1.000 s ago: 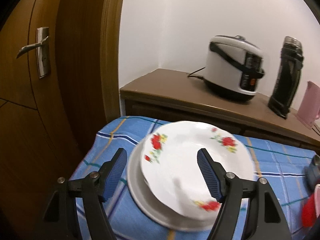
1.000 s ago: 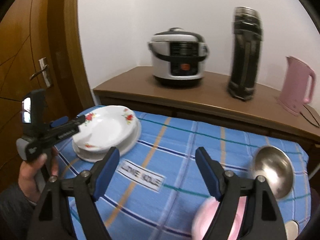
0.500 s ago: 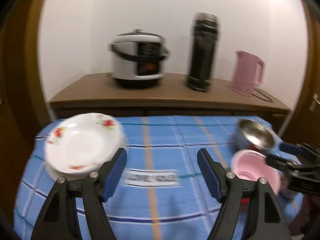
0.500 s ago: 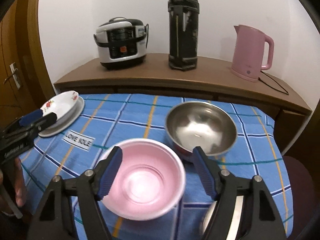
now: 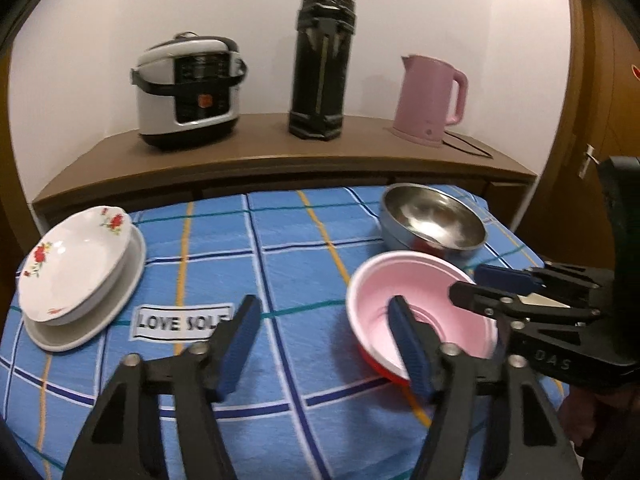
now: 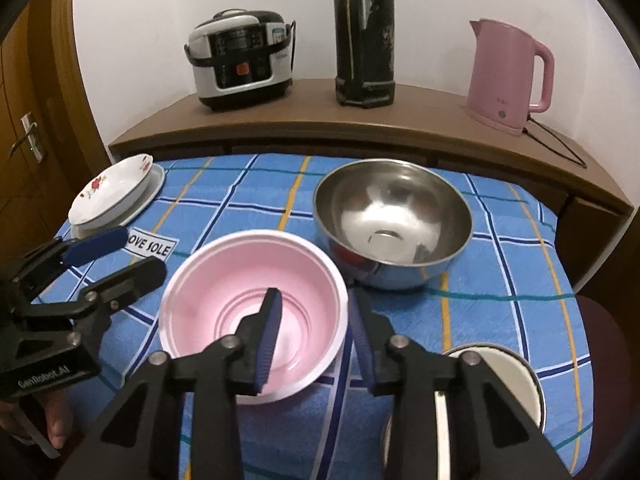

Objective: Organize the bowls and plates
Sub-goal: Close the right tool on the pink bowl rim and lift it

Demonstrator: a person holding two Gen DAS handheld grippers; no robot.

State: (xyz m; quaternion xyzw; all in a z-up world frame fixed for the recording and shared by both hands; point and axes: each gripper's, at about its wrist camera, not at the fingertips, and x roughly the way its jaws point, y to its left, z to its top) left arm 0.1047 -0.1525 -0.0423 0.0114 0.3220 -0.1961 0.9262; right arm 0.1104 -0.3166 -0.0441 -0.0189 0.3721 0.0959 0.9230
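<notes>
A pink bowl (image 6: 240,292) sits near the front of the blue checked tablecloth, with red showing under its near edge (image 5: 380,364). My right gripper (image 6: 316,332) straddles its right rim, one finger inside and one outside, and the jaws are closing; pink still shows between the inner pad and the rim. My left gripper (image 5: 324,346) hovers at the bowl's left side with its jaws closing, one finger over the bowl and one over the cloth, gripping nothing. A steel bowl (image 6: 392,216) stands just behind. At the far left, a floral plate (image 5: 76,264) lies on a plain white plate.
A white bowl with a dark rim (image 6: 500,372) sits at the front right, partly behind my right gripper. Behind the table a wooden sideboard (image 5: 260,148) carries a rice cooker (image 5: 188,88), a black thermos (image 5: 320,64) and a pink kettle (image 5: 432,100). A door (image 6: 28,140) is left.
My left gripper swung right from the stacked plates to the pink bowl and its jaws narrowed. My right gripper came down over the bowl's right rim and narrowed its jaws a lot.
</notes>
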